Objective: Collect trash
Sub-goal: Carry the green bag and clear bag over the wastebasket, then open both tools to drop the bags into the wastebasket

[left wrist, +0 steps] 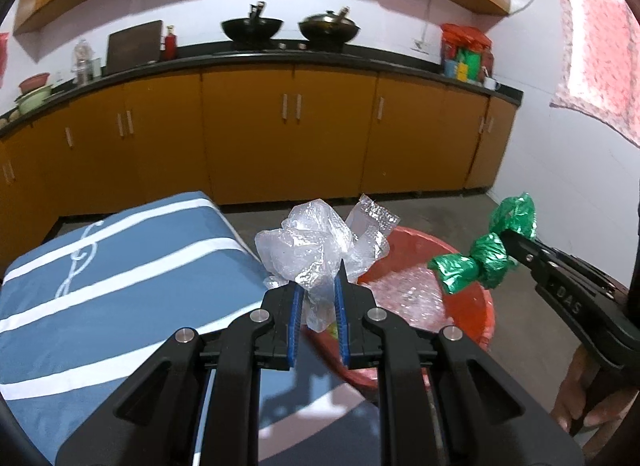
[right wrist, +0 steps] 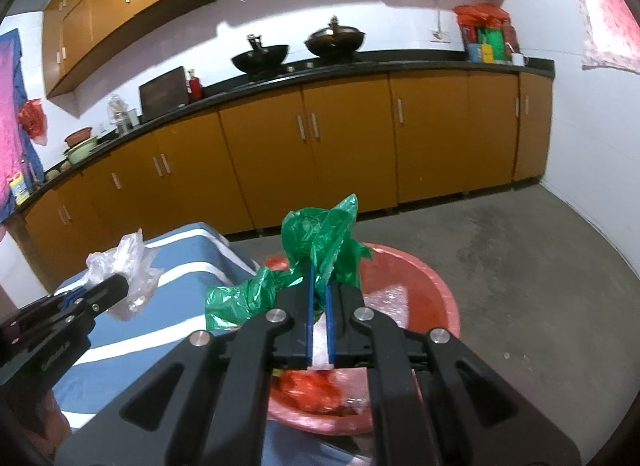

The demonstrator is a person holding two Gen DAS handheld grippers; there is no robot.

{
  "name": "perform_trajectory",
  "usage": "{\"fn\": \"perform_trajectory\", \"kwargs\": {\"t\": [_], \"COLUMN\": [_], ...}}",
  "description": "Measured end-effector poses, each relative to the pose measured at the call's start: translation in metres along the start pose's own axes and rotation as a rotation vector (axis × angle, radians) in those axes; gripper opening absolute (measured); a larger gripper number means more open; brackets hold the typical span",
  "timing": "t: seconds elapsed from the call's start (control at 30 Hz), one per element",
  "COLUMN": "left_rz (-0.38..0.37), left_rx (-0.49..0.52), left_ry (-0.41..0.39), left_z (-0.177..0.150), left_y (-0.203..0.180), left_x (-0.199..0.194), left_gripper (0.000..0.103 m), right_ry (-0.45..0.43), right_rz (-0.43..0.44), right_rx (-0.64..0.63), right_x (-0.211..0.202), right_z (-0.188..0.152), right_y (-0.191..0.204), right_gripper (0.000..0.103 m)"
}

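Observation:
My left gripper (left wrist: 320, 286) is shut on a crumpled clear plastic bag (left wrist: 308, 250), which bulges above the blue pads. It hangs over the near left rim of a red plastic tub (left wrist: 476, 298) on the floor. My right gripper (right wrist: 319, 286) is shut on a crumpled green plastic bag (right wrist: 320, 238), held above the same red tub (right wrist: 432, 286). In the left wrist view the green bag (left wrist: 484, 262) and right gripper (left wrist: 516, 246) are to the right, over the tub. The right wrist view shows the clear bag (right wrist: 124, 266) in the left gripper (right wrist: 120, 286) at the left. Clear and red wrappers lie inside the tub.
A blue bed cover with white stripes (left wrist: 100, 286) lies to the left, beside the tub. Orange kitchen cabinets (left wrist: 288, 125) with a black counter run along the back, bearing two woks (left wrist: 252, 27) and bottles. Grey concrete floor (right wrist: 520, 246) spreads to the right, up to a white wall.

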State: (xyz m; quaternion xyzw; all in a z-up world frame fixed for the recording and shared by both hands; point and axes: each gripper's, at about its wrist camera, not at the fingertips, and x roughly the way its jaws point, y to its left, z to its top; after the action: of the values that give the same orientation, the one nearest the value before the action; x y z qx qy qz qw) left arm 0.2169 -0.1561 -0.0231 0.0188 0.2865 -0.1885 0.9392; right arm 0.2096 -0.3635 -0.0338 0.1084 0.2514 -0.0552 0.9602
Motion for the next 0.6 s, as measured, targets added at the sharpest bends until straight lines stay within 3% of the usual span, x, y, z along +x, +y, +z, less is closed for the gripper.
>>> {"fn": "perform_trajectory", "kwargs": {"t": [0.6], "left_rz": [-0.060], "left_rx": [0.036], "left_ry": [0.136], "left_z": [-0.016], "left_y": [-0.050], "left_x": [0.075], "left_gripper": [0.015], "right_ry": [0.068], "right_rz": [-0.051], "right_rx": [0.056], "right_x": [0.054], "right_z": [-0.013], "right_y": [-0.051], "right_gripper": [0.006]}}
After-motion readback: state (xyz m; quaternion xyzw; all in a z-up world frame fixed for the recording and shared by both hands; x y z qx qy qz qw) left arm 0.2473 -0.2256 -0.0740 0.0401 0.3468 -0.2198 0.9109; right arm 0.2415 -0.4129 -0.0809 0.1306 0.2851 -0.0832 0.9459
